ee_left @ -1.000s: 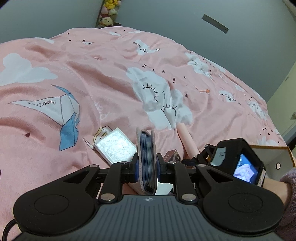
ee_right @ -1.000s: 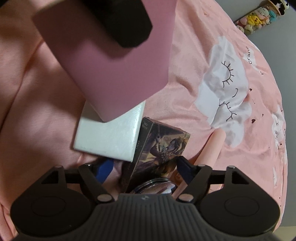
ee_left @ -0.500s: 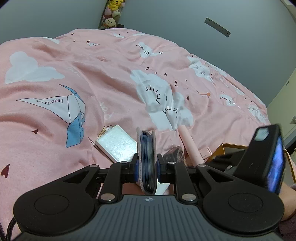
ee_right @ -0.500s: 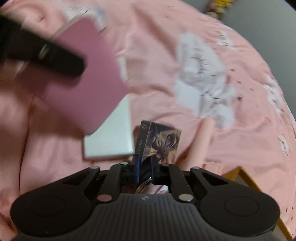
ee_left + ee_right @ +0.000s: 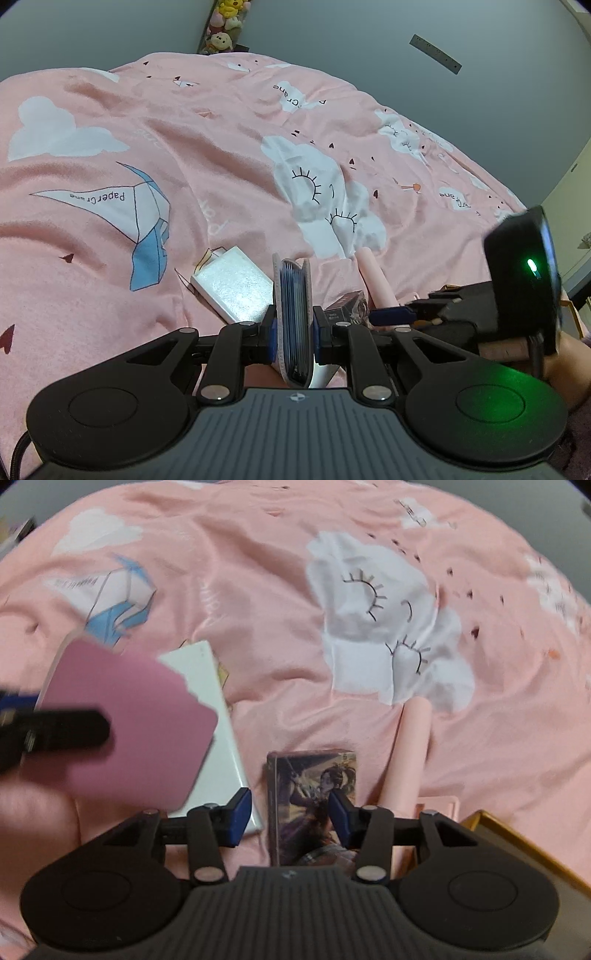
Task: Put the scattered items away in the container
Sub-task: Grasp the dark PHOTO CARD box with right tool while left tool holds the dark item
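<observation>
My left gripper [image 5: 293,325] is shut on a pink card wallet [image 5: 293,314] full of blue cards, held upright just above the bed; in the right wrist view the wallet [image 5: 122,731] is a blurred pink slab at the left. My right gripper [image 5: 290,810] hangs over an illustrated card box [image 5: 314,797] lying on the bed. Its jaws are opening and its pads do not press on the box. A white box [image 5: 214,738] lies left of the card box and a pink tube [image 5: 410,753] right of it. A gold-rimmed container [image 5: 517,845] shows at the lower right.
A pink quilt [image 5: 221,166] with cloud and paper-crane prints covers the whole bed. Plush toys [image 5: 225,22] sit on a shelf in the far corner against grey walls. The right gripper's camera body [image 5: 524,273] stands close at my left gripper's right side.
The right gripper shut, then parted its jaws again while rolling and rising. The card box now shows upright between its fingers. The left gripper stayed still with the wallet.
</observation>
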Action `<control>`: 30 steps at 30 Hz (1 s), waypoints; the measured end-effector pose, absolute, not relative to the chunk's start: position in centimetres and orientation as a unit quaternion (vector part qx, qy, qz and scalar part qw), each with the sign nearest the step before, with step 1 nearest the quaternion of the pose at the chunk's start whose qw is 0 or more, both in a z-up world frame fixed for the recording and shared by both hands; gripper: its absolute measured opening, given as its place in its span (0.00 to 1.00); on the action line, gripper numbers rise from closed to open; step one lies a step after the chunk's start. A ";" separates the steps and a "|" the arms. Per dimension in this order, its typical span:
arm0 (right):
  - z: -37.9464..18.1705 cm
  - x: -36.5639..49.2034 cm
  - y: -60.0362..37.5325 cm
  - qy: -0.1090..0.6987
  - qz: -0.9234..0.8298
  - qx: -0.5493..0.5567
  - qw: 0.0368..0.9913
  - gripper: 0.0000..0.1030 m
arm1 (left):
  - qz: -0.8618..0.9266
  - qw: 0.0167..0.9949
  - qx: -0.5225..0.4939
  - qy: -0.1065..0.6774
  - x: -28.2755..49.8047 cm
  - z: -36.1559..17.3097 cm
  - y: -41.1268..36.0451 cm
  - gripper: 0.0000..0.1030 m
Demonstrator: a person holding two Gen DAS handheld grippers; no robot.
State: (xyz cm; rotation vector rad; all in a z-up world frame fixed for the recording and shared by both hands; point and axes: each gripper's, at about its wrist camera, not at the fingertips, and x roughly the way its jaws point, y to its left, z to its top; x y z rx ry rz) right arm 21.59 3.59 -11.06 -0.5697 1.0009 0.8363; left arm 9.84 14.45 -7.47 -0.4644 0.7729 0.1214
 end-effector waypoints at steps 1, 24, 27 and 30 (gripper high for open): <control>-11.2 21.9 4.0 0.460 0.378 -0.261 0.760 0.48 | 0.059 0.898 -0.224 0.373 9.9 -7.5 14.5 0.19; -10.5 22.7 2.7 0.470 0.348 -0.207 0.785 0.62 | 0.053 0.900 -0.212 0.377 10.4 -7.7 13.8 0.19; -9.4 23.2 2.1 0.472 0.356 -0.179 0.787 0.62 | 0.053 0.901 -0.214 0.375 10.4 -7.6 13.9 0.19; -7.7 23.1 1.5 0.473 0.375 -0.156 0.782 0.62 | 0.057 0.902 -0.207 0.374 10.3 -7.4 13.8 0.19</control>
